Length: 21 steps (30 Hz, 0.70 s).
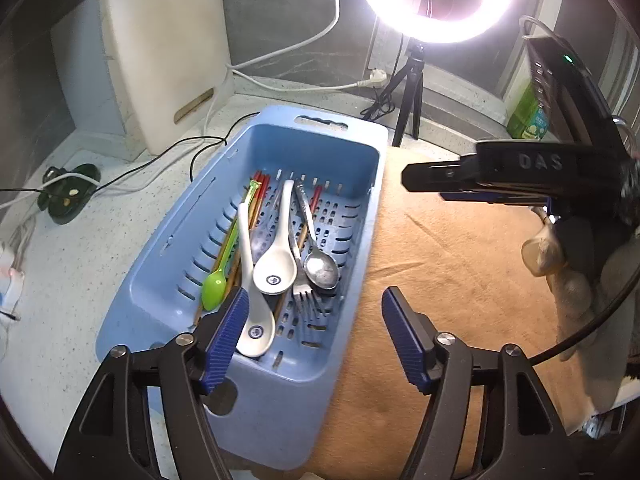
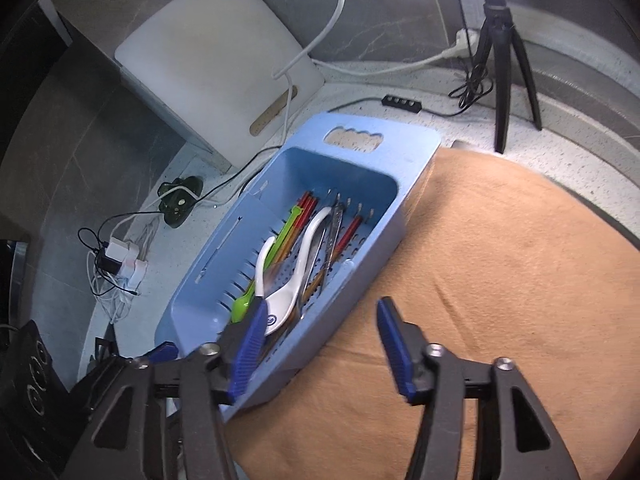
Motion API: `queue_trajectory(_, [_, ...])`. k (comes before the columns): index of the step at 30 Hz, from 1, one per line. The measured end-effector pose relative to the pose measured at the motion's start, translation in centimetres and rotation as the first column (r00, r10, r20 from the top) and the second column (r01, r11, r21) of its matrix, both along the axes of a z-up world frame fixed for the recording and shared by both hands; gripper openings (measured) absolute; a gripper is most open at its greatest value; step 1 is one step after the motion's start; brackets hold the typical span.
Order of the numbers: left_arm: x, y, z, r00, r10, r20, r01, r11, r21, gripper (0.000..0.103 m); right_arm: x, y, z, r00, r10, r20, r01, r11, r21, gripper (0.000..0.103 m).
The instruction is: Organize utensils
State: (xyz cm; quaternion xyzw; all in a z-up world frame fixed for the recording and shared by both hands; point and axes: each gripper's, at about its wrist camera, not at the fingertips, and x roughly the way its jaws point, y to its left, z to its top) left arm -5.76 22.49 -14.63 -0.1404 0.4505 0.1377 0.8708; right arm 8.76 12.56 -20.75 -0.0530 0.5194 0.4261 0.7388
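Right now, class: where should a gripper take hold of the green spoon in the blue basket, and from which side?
Grip the green spoon on its handle near the bowl, coming from above. It lies flat along the blue basket's left wall, which blocks a sideways approach.

The left gripper (image 1: 312, 340) is pitched steeply downward, its jaws parted with nothing gripped between them. The right gripper (image 2: 318, 350) is angled likewise, jaws spread and empty; a gloved hand (image 1: 576, 276) is seen behind it.
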Motion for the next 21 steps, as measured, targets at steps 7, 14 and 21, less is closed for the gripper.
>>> queue_trajectory(7, [-0.2, -1.5, 1.3, 1.000, 0.023, 0.017, -0.023, 0.999, 0.031, 0.070, -1.0, -2.8, 1.6, 0.990, 0.029, 0.138, -0.032, 0.999, 0.019, 0.073])
queue_trajectory(14, [-0.5, -3.2, 3.4, 0.998, 0.053, 0.042, -0.057, 0.995, 0.087, 0.070, -2.4, -5.0, 3.7, 0.975, 0.048, 0.218, -0.057, 0.998, 0.034, 0.077])
queue_trajectory(21, [-1.3, -3.9, 5.2, 0.993, 0.095, 0.075, -0.102, 0.989, 0.103, 0.081, -4.1, -6.9, 5.9, 0.962, 0.035, 0.269, -0.053, 0.997, 0.062, 0.078])
